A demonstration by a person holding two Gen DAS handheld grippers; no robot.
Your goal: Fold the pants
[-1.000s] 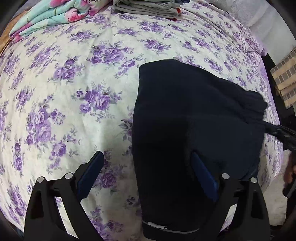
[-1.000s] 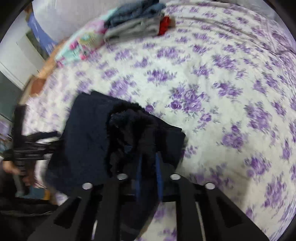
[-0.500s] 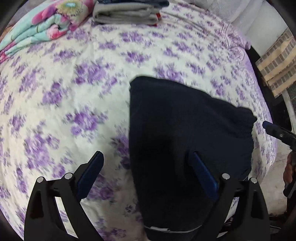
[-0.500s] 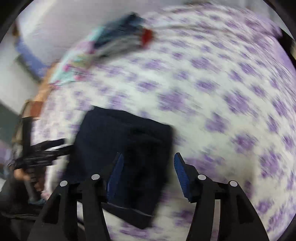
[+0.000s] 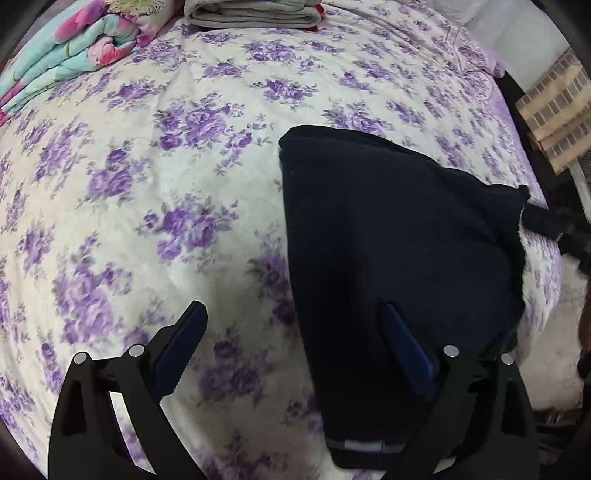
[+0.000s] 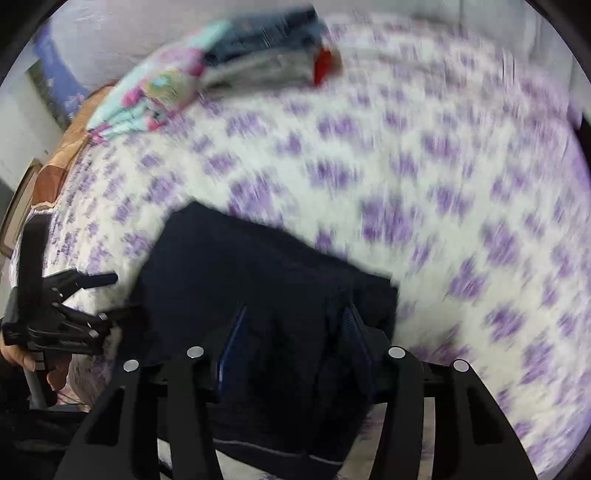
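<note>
The dark navy pants (image 5: pixel 388 236) lie folded in a compact block near the front edge of the bed; they also show in the right wrist view (image 6: pixel 266 295), which is motion-blurred. My left gripper (image 5: pixel 291 332) is open and empty, its right finger over the pants and its left finger over bare sheet. My right gripper (image 6: pixel 291 332) is open, its fingers straddling the pants' near end without closing on them. The left gripper also shows at the left in the right wrist view (image 6: pixel 85 299).
The bed sheet (image 5: pixel 166 177) is white with purple flowers. A folded floral quilt (image 5: pixel 70 48) and a stack of folded clothes (image 5: pixel 251 14) lie at the far side. The bed's right edge (image 5: pixel 532 206) drops to the floor.
My right gripper let go of the pants and opened, then moved in over their near end. The pants settled flat. My left gripper stayed open, shifting slightly.
</note>
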